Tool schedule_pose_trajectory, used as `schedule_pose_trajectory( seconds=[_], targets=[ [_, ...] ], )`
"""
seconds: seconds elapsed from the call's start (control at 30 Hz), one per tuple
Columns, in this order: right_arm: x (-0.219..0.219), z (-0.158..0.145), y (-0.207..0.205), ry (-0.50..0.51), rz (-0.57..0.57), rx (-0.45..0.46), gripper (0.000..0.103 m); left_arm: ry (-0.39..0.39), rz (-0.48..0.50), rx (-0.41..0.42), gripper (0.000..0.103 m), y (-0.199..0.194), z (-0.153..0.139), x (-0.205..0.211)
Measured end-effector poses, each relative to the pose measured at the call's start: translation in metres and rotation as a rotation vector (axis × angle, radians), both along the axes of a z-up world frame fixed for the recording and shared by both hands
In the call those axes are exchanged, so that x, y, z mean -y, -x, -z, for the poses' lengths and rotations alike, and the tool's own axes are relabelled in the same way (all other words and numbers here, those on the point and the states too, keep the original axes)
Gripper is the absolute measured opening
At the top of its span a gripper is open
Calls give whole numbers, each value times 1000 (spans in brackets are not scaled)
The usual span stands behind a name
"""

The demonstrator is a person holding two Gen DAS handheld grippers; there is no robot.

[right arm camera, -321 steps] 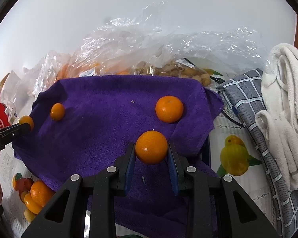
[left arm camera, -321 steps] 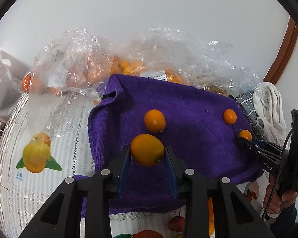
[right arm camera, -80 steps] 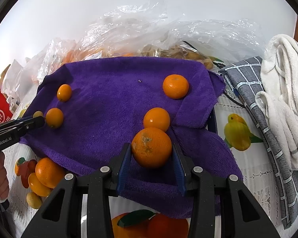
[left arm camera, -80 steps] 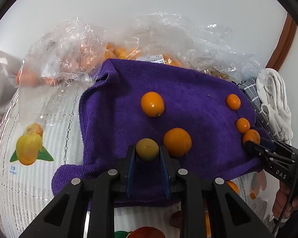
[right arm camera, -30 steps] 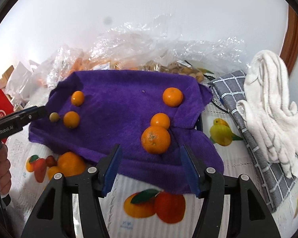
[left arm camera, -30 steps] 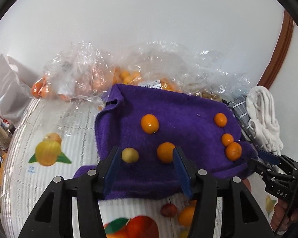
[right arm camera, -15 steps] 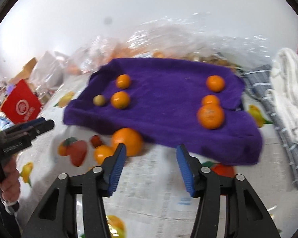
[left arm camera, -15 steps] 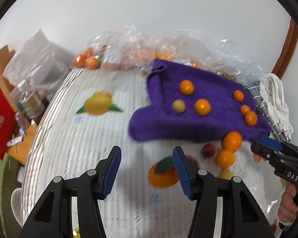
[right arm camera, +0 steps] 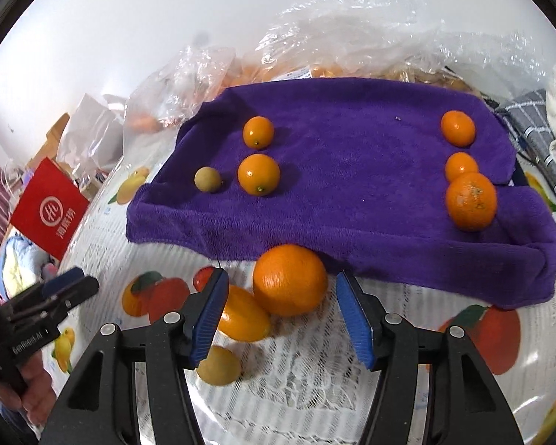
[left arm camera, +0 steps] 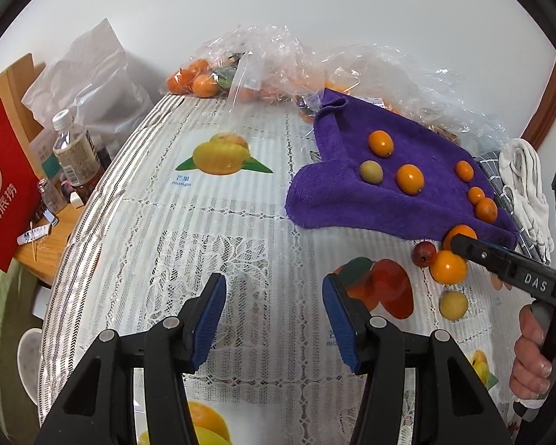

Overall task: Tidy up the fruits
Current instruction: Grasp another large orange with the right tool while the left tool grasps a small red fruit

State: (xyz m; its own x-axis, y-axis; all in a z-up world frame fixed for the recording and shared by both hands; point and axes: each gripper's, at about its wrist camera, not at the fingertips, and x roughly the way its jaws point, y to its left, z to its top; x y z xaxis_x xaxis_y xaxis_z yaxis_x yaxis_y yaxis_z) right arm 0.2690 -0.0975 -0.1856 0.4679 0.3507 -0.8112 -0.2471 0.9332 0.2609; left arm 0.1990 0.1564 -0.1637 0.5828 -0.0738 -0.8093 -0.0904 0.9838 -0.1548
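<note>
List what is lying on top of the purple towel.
On the purple towel: three oranges in a line on the right, two small oranges and a greenish fruit on the left. Anything beneath the towel is hidden.

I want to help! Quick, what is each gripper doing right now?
Left gripper: open, holding nothing.
Right gripper: open, holding nothing; the big round orange sits just ahead of its fingertips.

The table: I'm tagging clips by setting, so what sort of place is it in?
Likely a lived-in home room: a fruit-print lace tablecloth, clear bags of fruit against the wall, and a cluttered side table with a bottle.
</note>
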Motion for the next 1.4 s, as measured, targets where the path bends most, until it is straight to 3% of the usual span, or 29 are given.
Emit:
schedule_pose_trajectory(
  seconds=[0.1, 0.2, 0.33, 0.57, 0.7, 1.07, 1.13, 1.4],
  targets=[
    [-2, 2, -4, -12, 0, -7, 59, 4, 1, -6, 52, 0, 3, -1],
    [0, 0, -4, 8, 18, 7, 42, 6, 2, -17, 52, 0, 7, -1],
    [13, -3, 0, -28, 20, -5, 42, -2, 14, -20, 52, 2, 11, 2],
    [51, -19, 28, 89, 61, 76, 42, -16, 26, -33, 58, 5, 13, 10],
    [66, -9, 35, 145, 49, 63, 42, -10, 40, -38, 57, 4, 11, 19],
    [73, 13, 32, 141, 29, 75, 47, 52, 126, -9, 57, -13, 4, 60],
    [73, 13, 29, 135, 22, 74, 42, 67, 150, 1, 53, -18, 3, 68],
    [90, 6, 30, 169, 35, 94, 42, 87, 230, -4, 38, -40, 11, 99]
  ],
)
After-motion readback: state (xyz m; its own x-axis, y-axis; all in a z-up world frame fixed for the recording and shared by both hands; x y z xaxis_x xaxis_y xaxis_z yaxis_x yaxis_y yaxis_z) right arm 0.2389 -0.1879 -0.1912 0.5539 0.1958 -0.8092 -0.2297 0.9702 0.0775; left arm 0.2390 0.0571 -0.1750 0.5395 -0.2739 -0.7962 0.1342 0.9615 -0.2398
